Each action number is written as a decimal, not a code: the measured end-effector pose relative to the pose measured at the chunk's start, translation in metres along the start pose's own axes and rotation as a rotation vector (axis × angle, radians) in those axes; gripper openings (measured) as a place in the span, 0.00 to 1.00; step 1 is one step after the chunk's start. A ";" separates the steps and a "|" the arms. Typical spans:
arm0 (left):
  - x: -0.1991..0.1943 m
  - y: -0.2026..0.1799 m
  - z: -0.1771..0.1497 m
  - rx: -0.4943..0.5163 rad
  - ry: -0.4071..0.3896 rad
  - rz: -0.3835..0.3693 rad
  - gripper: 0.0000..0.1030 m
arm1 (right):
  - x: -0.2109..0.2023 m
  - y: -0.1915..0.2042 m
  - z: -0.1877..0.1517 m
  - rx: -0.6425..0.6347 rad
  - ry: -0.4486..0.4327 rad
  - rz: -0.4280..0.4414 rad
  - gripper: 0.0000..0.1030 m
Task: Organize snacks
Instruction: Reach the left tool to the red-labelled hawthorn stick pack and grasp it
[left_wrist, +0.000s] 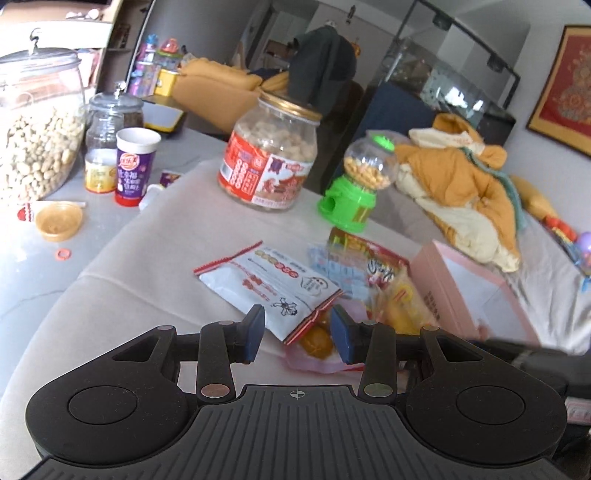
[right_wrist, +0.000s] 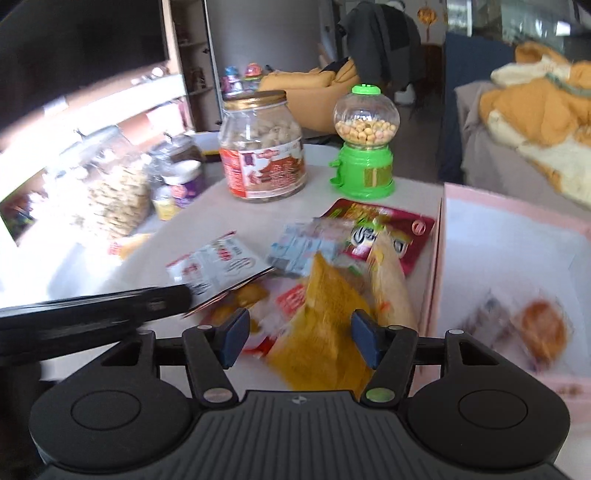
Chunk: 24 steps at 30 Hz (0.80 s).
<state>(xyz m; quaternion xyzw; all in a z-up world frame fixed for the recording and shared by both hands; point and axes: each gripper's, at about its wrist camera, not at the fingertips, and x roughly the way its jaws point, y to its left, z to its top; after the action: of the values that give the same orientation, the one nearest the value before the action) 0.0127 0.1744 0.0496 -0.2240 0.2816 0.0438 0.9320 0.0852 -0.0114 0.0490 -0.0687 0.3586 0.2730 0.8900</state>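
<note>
A pile of snack packets lies on the pale tablecloth beside an open pink box (left_wrist: 432, 288) (right_wrist: 434, 273). On top at the left is a white packet with red trim (left_wrist: 273, 284) (right_wrist: 218, 266). My left gripper (left_wrist: 298, 334) is open, and that packet's near corner lies between its fingers without being pinched. My right gripper (right_wrist: 300, 338) is open around a blurred yellow packet (right_wrist: 321, 317) that sticks up from the pile. A red packet (right_wrist: 384, 225) and a pale blue one (right_wrist: 303, 247) lie behind. Two small snacks (right_wrist: 543, 332) sit inside the box.
Behind the pile stand a gold-lidded jar (left_wrist: 269, 158) and a green candy dispenser (left_wrist: 354, 188). At the left are a big peanut jar (left_wrist: 33, 122), a purple cup (left_wrist: 133, 166) and a loose gold lid (left_wrist: 59, 221). A yellow blanket (left_wrist: 461, 177) lies at the right.
</note>
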 end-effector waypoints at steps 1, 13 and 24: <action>-0.003 0.001 0.001 0.003 -0.003 -0.009 0.43 | -0.001 0.000 -0.002 0.005 0.012 0.025 0.59; 0.015 -0.058 -0.028 0.154 0.097 -0.087 0.43 | -0.052 -0.059 -0.053 0.086 0.056 0.191 0.59; 0.008 -0.051 -0.019 0.128 0.039 -0.074 0.43 | -0.004 -0.104 -0.028 0.178 0.013 0.003 0.58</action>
<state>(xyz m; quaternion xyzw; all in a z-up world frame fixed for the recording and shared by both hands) 0.0203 0.1204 0.0514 -0.1752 0.2934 -0.0133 0.9397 0.1215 -0.1095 0.0239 0.0094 0.3871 0.2409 0.8899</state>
